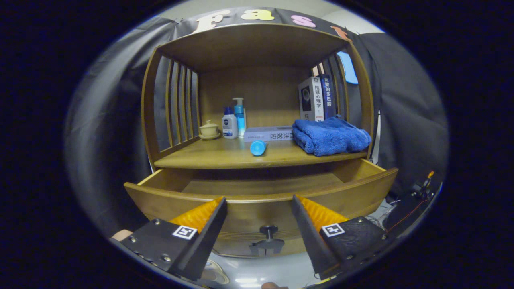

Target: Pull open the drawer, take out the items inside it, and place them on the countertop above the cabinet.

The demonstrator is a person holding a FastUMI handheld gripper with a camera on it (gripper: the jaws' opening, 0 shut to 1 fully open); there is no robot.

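Here, gripper open above one drawer.

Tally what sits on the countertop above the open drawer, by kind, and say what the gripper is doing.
Books: 3 (one lying flat, two upright)
Bottles: 3 (white, blue pump, blue one on its side)
Lidded cup on saucer: 1
Blue towel: 1
Total: 8
Gripper: open, empty, before the drawer.

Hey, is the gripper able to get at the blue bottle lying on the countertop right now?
Probably yes. The gripper is open, and the bottle lies near the countertop's front edge, beyond the open drawer, with nothing in front of it. It would have to lift over the drawer.
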